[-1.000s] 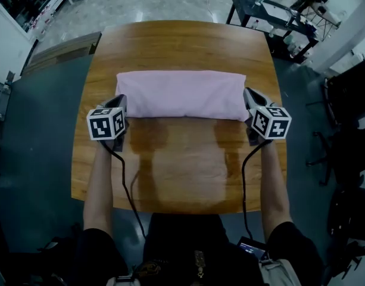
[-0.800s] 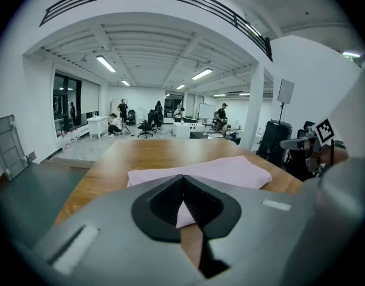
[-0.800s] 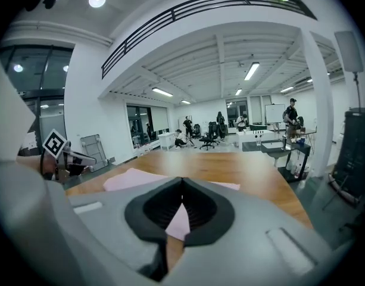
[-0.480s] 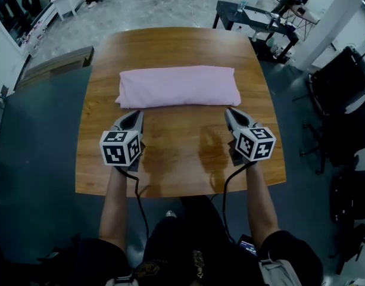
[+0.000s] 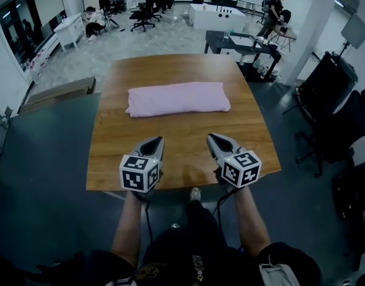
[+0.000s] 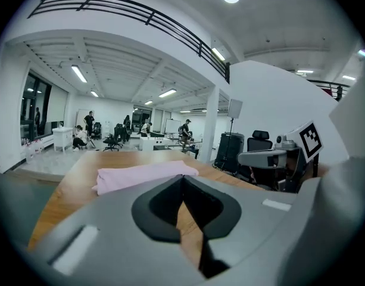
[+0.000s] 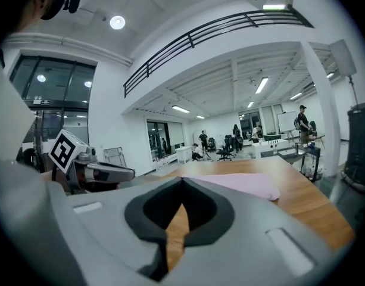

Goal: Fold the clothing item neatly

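Lying oblong on wooden table, pink cloth

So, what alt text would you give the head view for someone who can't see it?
A pink cloth, folded into a long neat rectangle, lies across a wooden table. Nearer the camera, a person holds the left hand-held gripper and right hand-held gripper over the near edge, both shut and empty, clear of the cloth.

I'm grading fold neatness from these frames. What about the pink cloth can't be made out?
Head view: pink cloth too small to tell garment type or seam alignment.
Left gripper view: its near edge partly hidden behind the left gripper.
Right gripper view: one end hidden behind the right gripper.
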The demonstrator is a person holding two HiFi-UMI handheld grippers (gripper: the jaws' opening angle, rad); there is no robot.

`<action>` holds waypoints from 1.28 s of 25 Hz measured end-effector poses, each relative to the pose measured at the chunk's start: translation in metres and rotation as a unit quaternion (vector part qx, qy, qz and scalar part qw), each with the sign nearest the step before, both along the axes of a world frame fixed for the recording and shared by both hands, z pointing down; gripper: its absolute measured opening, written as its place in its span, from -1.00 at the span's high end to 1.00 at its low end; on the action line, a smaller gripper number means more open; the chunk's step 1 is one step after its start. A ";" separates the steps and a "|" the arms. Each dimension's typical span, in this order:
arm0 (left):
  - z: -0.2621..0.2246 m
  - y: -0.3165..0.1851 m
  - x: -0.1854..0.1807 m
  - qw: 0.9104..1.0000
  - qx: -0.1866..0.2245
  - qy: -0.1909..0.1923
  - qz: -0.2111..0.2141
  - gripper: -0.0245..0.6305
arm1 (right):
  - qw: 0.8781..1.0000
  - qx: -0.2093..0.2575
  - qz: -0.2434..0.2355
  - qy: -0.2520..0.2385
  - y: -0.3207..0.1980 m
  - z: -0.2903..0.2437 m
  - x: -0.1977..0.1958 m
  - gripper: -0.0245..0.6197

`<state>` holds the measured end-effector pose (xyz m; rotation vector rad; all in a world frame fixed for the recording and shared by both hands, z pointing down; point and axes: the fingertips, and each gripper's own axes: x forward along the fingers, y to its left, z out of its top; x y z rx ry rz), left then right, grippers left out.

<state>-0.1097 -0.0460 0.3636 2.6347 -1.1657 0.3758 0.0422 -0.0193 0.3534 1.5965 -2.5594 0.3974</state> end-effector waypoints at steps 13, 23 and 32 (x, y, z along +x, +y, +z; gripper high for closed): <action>-0.042 0.072 0.006 0.999 0.030 0.017 0.027 0.90 | 0.999 0.027 -0.032 -0.001 0.069 -0.037 -0.049 0.92; -0.059 0.086 0.010 0.999 0.049 0.020 0.011 0.90 | 0.996 0.047 -0.071 0.003 0.080 -0.048 -0.068 0.92; -0.066 0.104 0.027 0.998 0.057 0.017 0.013 0.90 | 0.994 0.066 -0.084 -0.008 0.096 -0.062 -0.062 0.92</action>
